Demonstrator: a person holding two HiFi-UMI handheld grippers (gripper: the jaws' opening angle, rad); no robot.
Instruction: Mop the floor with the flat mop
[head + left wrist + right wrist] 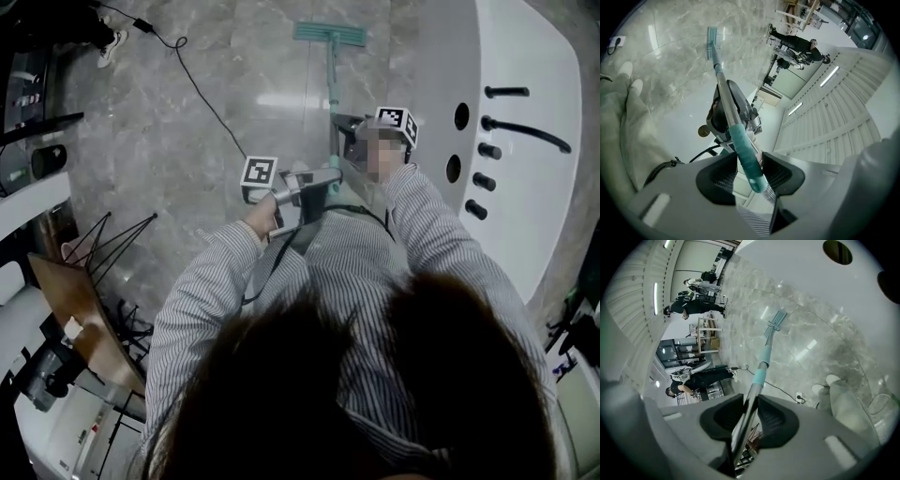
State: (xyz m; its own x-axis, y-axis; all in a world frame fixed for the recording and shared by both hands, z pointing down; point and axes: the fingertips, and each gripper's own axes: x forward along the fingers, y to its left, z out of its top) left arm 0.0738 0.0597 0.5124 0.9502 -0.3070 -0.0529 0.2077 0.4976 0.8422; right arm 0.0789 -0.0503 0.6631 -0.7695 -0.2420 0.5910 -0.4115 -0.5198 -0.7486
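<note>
Head view: both sleeves (211,286) are stretched forward. The flat mop (330,36), pad on the floor (178,150), is clenched at its teal grip by the fingers of the left gripper (750,171) and at its shaft by the right gripper (749,414). The right hand is obscured.

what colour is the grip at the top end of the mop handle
Teal grip, clearest in the left gripper view, clamped in the left gripper.

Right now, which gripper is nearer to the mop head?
Right. The right gripper clamps the metal pole toward the mop head; the left gripper holds the teal end grip.
</note>
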